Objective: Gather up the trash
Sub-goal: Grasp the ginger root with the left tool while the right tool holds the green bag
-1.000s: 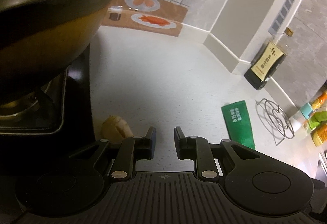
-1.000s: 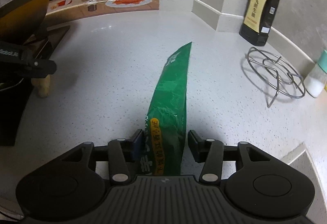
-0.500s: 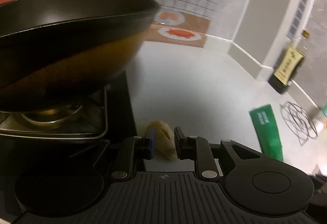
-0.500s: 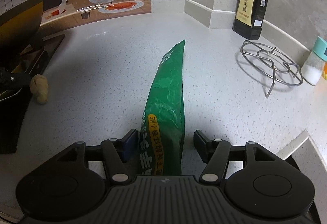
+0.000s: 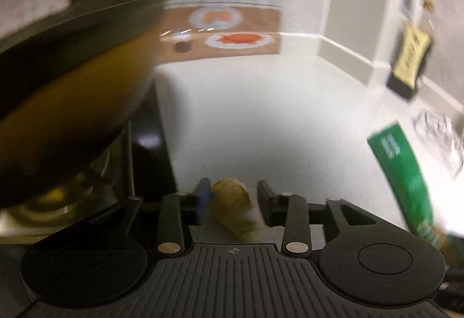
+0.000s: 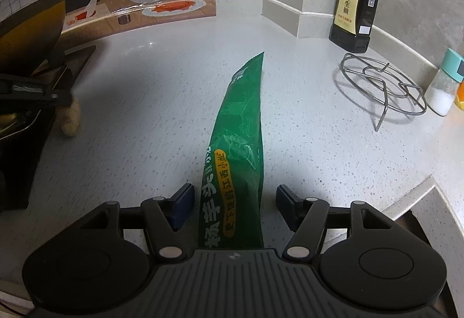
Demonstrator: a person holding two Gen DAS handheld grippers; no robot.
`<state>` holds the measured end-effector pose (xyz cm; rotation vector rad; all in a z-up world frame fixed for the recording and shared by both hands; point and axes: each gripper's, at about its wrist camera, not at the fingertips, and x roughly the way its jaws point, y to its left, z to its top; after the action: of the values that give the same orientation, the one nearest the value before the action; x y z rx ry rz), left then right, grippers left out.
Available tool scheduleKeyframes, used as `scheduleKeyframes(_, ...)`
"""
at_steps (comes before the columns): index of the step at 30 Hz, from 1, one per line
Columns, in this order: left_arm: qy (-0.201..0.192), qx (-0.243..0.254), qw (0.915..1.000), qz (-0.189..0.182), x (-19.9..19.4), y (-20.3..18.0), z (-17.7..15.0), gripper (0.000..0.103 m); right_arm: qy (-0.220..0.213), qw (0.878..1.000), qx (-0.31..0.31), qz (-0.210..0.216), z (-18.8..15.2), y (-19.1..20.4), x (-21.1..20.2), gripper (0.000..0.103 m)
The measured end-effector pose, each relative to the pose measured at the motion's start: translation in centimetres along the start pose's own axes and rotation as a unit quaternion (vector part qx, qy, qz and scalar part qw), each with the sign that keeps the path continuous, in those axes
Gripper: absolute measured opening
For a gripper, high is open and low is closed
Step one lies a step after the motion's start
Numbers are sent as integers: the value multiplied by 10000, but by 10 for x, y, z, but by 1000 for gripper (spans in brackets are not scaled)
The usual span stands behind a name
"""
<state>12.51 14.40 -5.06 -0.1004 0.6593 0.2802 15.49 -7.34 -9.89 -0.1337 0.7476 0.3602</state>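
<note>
Left wrist view
Left gripper [image 5: 232,196]: fingers parted, straddling the ginger [image 5: 235,207]; left pad just beside it, right pad a little apart, not clamped.
Ginger: pale tan, knobbly lump lying on the white counter [image 5: 261,115], just beside the black stove [image 5: 150,144] edge.
Edges: the wok [image 5: 72,92] overhangs the stove on the left and looms close above; the wall corner lies far ahead.
Open room: bare counter ahead and to the right, as far as the green bag [image 5: 403,173].
Sharpness: blurred, so fine contact cannot be told.

Right wrist view
Right gripper [image 6: 232,203]: fingers spread wide on either side of the green bag [image 6: 237,158], both pads clear of it.
Green bag: long flat green packet with a yellow label and white print, serrated far end, lying lengthwise on the counter [image 6: 162,103], running back under the gripper body.
Edges: counter drops off at lower right; stove [image 6: 17,150] at left.
Right side: wire trivet [image 6: 382,83], sauce bottle [image 6: 355,2] by the wall, shaker [image 6: 443,86] at the edge.
Left side: ginger [image 6: 71,118] under the left gripper [image 6: 43,92], well apart from the bag.
</note>
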Motion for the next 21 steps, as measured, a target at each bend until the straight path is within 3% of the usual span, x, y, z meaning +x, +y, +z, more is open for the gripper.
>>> scheduleKeyframes(6, 337, -122, 9992, 180, 12, 9, -3, 44, -153, 9994, -287, -134, -4, 10, -5, 63)
scheduleKeyframes(10, 388, -86, 9992, 103, 12, 9, -7, 44, -268, 9978, -524, -310, -4, 17, -5, 63)
scheduleKeyframes(16, 262, 134, 9985, -464, -4, -7, -12, 41, -394, 9972, -528, -362, -1, 18, -8, 63)
scheduleKeyframes(21, 213, 476, 9971, -547, -10, -23, -18, 41, -595, 9968, -375, -386, 14, 14, -7, 64)
